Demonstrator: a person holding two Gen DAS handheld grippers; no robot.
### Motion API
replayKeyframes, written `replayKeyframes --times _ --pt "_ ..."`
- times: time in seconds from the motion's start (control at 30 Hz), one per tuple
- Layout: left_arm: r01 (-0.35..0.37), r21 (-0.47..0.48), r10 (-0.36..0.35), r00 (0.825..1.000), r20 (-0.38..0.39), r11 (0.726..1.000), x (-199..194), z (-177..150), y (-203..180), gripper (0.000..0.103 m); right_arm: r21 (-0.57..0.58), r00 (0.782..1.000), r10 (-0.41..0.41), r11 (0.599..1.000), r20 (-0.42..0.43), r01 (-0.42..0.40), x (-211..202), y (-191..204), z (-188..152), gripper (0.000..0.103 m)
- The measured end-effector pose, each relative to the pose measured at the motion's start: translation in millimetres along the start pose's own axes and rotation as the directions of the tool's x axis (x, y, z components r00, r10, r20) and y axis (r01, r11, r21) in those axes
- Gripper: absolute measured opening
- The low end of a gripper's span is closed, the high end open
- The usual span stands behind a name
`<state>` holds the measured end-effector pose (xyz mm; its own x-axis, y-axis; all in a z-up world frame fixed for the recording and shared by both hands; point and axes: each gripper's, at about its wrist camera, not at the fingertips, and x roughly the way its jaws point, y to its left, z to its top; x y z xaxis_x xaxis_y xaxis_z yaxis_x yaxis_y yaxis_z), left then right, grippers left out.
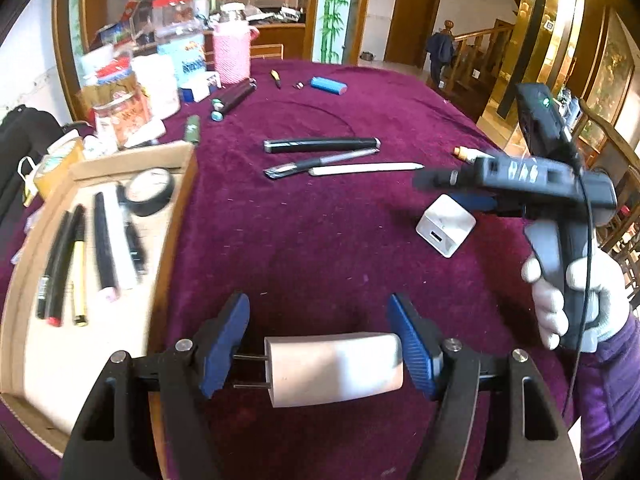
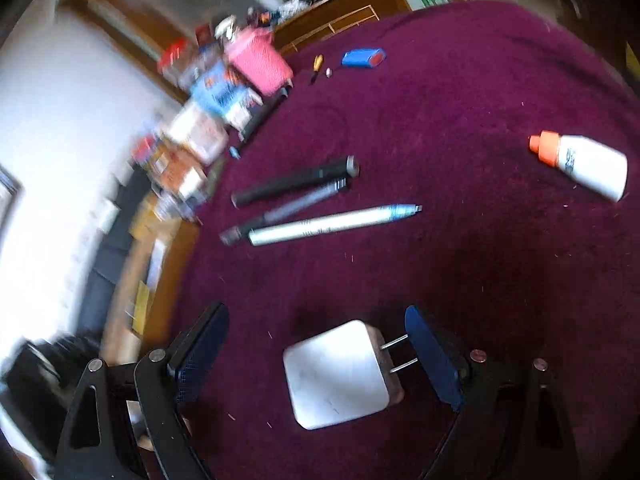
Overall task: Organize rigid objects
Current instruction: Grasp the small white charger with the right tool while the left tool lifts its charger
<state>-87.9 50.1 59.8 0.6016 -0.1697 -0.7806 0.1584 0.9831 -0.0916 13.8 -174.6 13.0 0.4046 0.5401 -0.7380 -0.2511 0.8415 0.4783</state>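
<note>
Beyond the left tool [image 1: 320, 354] clamping a white charger [image 1: 334, 368], 3 pens [image 1: 320, 158] lie.

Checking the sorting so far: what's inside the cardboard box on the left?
The cardboard box holds several dark pens, a gold-barrelled pen and a round black-rimmed dial. Blur hides finer detail; its near end sits behind the left tongs.

pink jar [image 1: 231, 56], wooden door [image 1: 412, 20]

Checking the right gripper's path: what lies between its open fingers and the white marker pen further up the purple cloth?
Only bare purple tablecloth lies between the right gripper, which straddles a white cube charger, and the white marker pen, seen in the right wrist view.
</note>
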Motion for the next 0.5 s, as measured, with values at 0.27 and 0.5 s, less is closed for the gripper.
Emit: replayKeyframes --times 0.27,0.5 --pt "0.009 -0.041 -0.008 1.0 0.023 0.999 -17.2 -12.3 18.3 0.071 -0.212 0.958 -0.284 0.939 -0.033 0.271 10.2 34.9 -25.7 0.092" --pt "-0.013 -0.05 0.017 0.997 0.081 0.999 -40.2 -16.3 28.9 0.071 -0.266 0.913 -0.409 0.879 0.001 0.394 16.2 53.0 -32.0 0.071"
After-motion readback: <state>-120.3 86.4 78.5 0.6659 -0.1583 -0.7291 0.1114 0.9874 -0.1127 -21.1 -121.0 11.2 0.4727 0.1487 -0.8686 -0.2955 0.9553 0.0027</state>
